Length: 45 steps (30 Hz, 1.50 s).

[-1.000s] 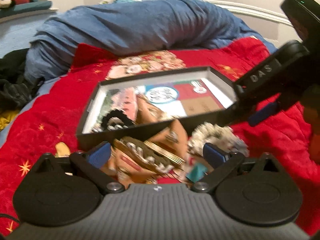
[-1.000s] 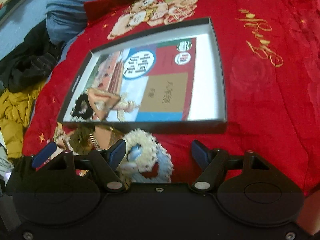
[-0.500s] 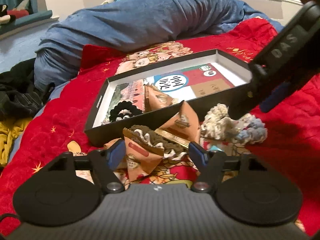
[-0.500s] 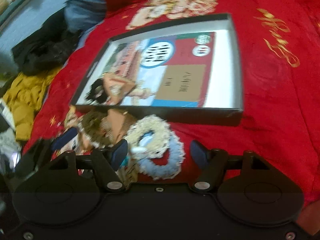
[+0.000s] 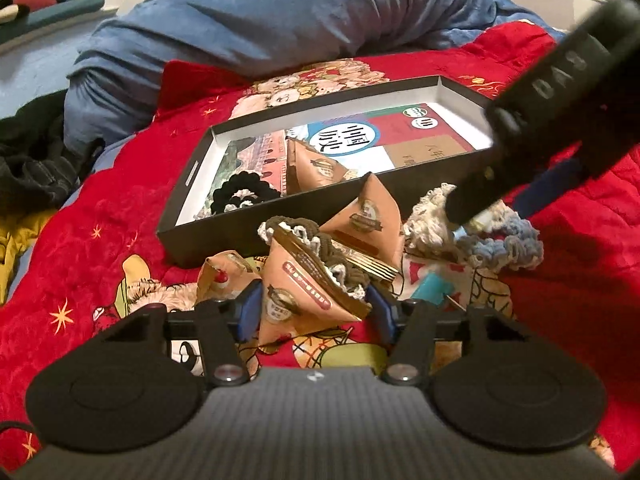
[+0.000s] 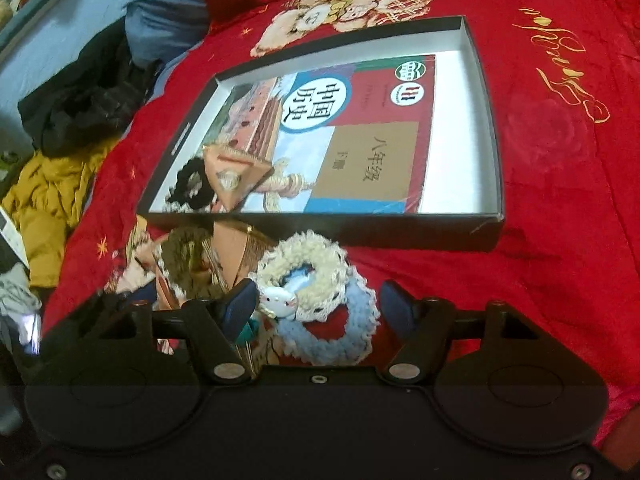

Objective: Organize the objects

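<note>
A black shallow box (image 5: 224,236) (image 6: 484,120) lies on the red bedspread, with a book, a black scrunchie (image 5: 240,196) and a tan pyramid packet (image 5: 316,168) inside. In front of it lies a pile: tan packets, a brown scrunchie (image 5: 320,240), a cream scrunchie (image 6: 304,268) and a blue scrunchie (image 6: 332,324). My left gripper (image 5: 316,312) has closed its blue pads on a tan pyramid packet (image 5: 296,284). My right gripper (image 6: 320,308) is open, its fingers on either side of the cream and blue scrunchies; it shows in the left wrist view (image 5: 532,148).
A blue duvet (image 5: 280,20) is heaped behind the box. Dark clothes (image 6: 80,100) and a yellow garment (image 6: 52,196) lie at the left bed edge. The red bedspread (image 6: 560,160) stretches right of the box.
My left gripper has narrowed from wide open onto the tan packet. My right gripper has moved down and back over the cream and blue scrunchies.
</note>
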Motion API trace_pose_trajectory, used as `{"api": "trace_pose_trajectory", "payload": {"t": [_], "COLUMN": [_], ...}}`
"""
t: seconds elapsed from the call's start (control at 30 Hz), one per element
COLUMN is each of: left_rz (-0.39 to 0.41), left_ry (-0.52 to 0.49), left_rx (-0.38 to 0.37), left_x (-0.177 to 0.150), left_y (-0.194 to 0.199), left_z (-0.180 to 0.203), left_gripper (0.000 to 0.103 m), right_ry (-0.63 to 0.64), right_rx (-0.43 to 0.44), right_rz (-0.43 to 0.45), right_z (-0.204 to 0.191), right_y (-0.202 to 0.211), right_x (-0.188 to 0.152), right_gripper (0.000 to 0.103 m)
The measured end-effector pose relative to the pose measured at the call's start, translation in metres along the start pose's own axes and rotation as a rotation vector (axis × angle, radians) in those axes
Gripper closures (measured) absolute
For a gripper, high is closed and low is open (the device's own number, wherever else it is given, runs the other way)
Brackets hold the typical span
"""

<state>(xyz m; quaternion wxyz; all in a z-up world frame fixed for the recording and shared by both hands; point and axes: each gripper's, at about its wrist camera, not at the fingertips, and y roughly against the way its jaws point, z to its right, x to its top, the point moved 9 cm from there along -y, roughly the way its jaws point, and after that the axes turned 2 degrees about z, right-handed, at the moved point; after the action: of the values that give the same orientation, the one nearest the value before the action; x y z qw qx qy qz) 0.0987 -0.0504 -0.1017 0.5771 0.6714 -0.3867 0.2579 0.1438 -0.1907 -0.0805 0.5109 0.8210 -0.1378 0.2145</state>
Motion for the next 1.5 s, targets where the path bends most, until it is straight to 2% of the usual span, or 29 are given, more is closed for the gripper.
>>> {"api": "trace_pose_trajectory", "payload": {"t": [0.13, 0.2, 0.43, 0.6, 0.7, 1.13, 1.5], "left_rz": [-0.002, -0.003, 0.005, -0.006, -0.021, -0.025, 0.038], "left_ry": [0.022, 0.028, 0.048, 0.057, 0.071, 0.099, 0.102], "left_rx": [-0.009, -0.010, -0.024, -0.024, -0.020, -0.037, -0.066], "left_x": [0.001, 0.002, 0.002, 0.003, 0.003, 0.006, 0.015], "left_y": [-0.001, -0.001, 0.001, 0.003, 0.003, 0.016, 0.036], "left_z": [-0.001, -0.001, -0.001, -0.003, -0.006, -0.007, 0.002], "left_gripper": [0.042, 0.042, 0.051, 0.052, 0.052, 0.052, 0.053], "right_ry": [0.005, 0.012, -0.018, -0.082, -0.080, -0.013, 0.006], "right_rx": [-0.011, 0.001, -0.019, -0.032, -0.029, -0.002, -0.008], "right_rz": [0.013, 0.001, -0.007, -0.017, -0.026, 0.035, 0.146], "right_z": [-0.003, -0.007, -0.007, 0.002, 0.003, -0.022, -0.031], "right_y": [-0.006, -0.010, -0.022, -0.026, -0.026, -0.003, 0.049], "right_x": [0.006, 0.006, 0.011, 0.017, 0.017, 0.034, 0.049], "right_gripper": [0.037, 0.044, 0.057, 0.080, 0.087, 0.089, 0.093]}}
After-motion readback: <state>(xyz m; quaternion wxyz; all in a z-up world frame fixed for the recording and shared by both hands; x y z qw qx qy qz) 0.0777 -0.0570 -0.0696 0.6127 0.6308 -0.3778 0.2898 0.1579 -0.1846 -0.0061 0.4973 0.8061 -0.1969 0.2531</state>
